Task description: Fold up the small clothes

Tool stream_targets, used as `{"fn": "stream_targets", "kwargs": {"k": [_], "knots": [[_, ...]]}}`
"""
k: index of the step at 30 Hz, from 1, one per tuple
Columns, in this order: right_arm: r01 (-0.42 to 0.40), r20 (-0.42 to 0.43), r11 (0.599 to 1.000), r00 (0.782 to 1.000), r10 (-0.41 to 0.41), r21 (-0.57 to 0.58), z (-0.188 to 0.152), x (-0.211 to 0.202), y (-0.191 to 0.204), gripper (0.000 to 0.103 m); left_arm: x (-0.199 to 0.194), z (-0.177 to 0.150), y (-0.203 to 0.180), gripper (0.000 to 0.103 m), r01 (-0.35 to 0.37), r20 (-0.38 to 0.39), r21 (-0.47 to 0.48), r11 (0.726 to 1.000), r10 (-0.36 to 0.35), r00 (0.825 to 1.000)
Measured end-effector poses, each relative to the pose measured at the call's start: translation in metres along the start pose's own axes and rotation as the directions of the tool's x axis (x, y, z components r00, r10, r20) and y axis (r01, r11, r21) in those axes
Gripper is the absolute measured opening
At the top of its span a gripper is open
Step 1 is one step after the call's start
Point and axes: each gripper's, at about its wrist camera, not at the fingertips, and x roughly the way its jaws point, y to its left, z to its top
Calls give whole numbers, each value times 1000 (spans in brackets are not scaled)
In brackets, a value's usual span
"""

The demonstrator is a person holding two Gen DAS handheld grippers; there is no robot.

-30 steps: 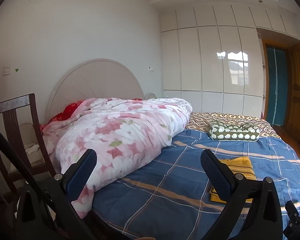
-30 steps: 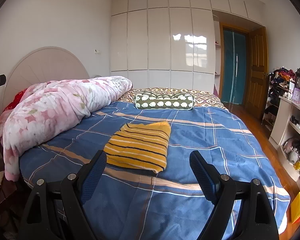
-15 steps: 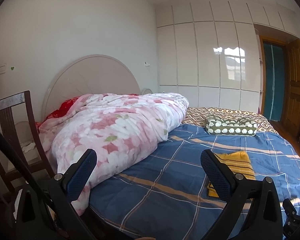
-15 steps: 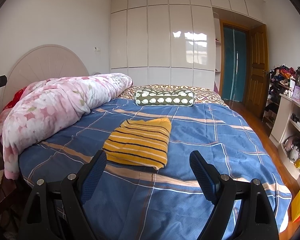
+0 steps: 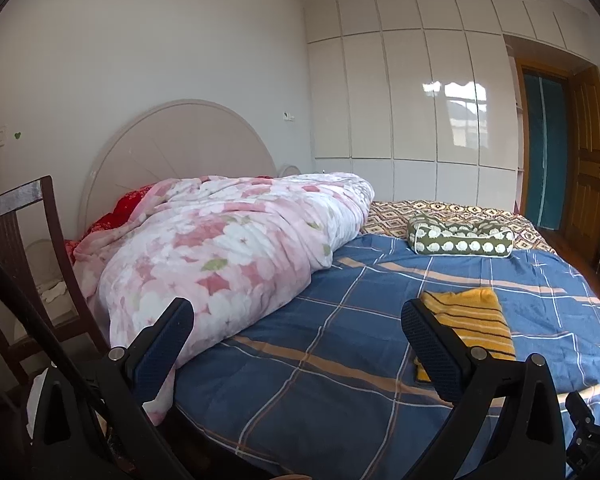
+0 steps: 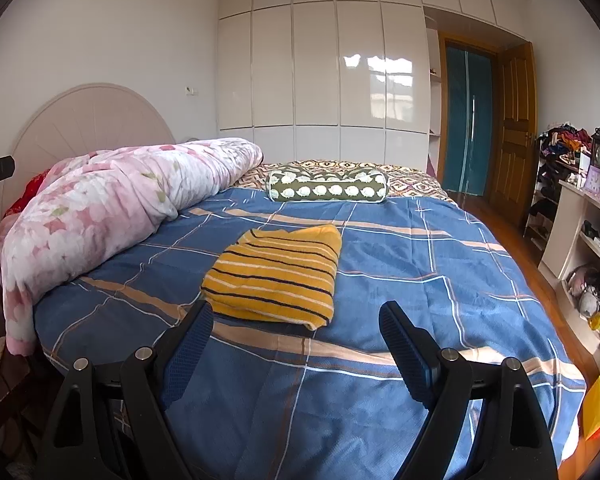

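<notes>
Looking at a big bed [image 6: 420, 264] with a blue checked cover, sitting in a bright room with white walls. Seeing a tall white shiny wardrobe [image 6: 320, 68] standing behind the bed, and a brown wooden door [image 6: 514, 128] hanging open beside it. Spotting a puffy pink flower blanket [image 5: 228, 248] lying bunched up along one side of the bed, next to a round pale headboard [image 5: 176, 152]. Finding a green pillow with white spots [image 6: 328, 189] lying across the far end of the bed. Noticing a dark wooden chair [image 5: 20, 248] standing close to the bed, and shelves full of little things [image 6: 580, 216] over by the other wall. Seeing the yellow striped top [image 6: 276, 276] lying folded flat near the middle of the blue cover, touching nothing else. Holding the left gripper [image 5: 298, 330] up above the near edge of the bed, jaws spread wide, gripping nothing. Holding the right gripper [image 6: 296, 336] just in front of the yellow striped top, jaws spread wide too, gripping nothing and not touching the cloth.
</notes>
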Motion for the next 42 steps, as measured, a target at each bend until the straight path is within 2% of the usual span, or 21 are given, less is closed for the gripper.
{"fn": "stream_targets", "kwargs": {"k": [42], "knots": [[-5, -62, 1000, 998, 5, 4, -13, 20, 2, 89, 27, -19, -11, 103, 5, -74, 26, 1000, -3, 997]]}}
